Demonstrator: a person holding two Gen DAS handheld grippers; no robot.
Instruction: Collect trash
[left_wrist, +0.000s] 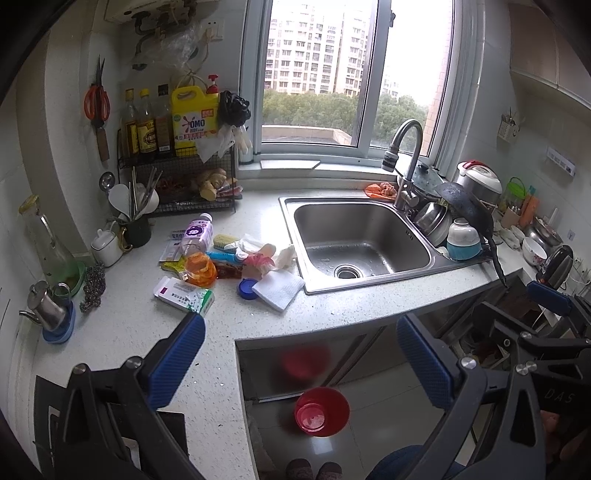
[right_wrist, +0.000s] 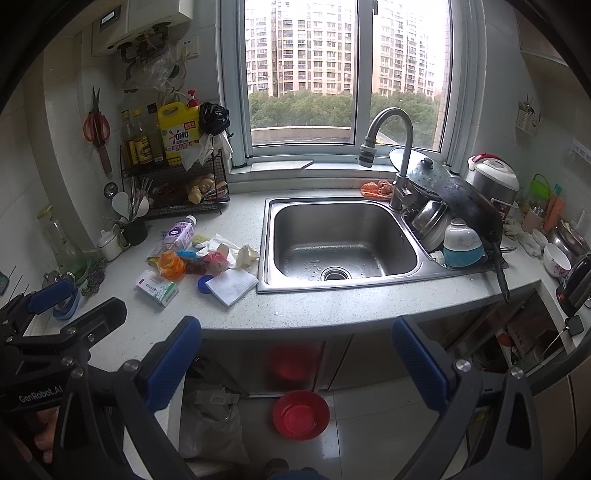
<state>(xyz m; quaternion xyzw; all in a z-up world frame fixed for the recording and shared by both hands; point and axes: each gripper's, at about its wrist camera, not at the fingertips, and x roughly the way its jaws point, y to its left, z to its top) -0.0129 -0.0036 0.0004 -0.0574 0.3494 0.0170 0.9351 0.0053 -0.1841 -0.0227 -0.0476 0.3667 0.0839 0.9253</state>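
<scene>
A heap of trash lies on the counter left of the sink: a purple-labelled plastic bottle (left_wrist: 197, 232) (right_wrist: 180, 232), an orange wrapper (left_wrist: 201, 271) (right_wrist: 171, 266), a white-green carton (left_wrist: 184, 295) (right_wrist: 157, 288), a blue lid (left_wrist: 246, 288) (right_wrist: 205, 284), a folded white cloth (left_wrist: 279, 288) (right_wrist: 231, 286) and crumpled tissues (left_wrist: 284, 254) (right_wrist: 245, 254). A red bin (left_wrist: 321, 411) (right_wrist: 301, 413) stands on the floor below. My left gripper (left_wrist: 301, 358) is open, held back from the counter's edge, nothing between its fingers. My right gripper (right_wrist: 297, 362) is open too, empty, hovering over the floor before the counter.
A steel sink (left_wrist: 369, 284) (right_wrist: 266, 240) with a curved tap (left_wrist: 406, 162) (right_wrist: 399, 155) sits mid-counter. Stacked pots and bowls (left_wrist: 461, 236) (right_wrist: 461, 240) fill the right side. A wire rack with bottles (left_wrist: 177, 155) (right_wrist: 166, 162) stands at the back left. A plastic bag (right_wrist: 210, 424) lies under the counter.
</scene>
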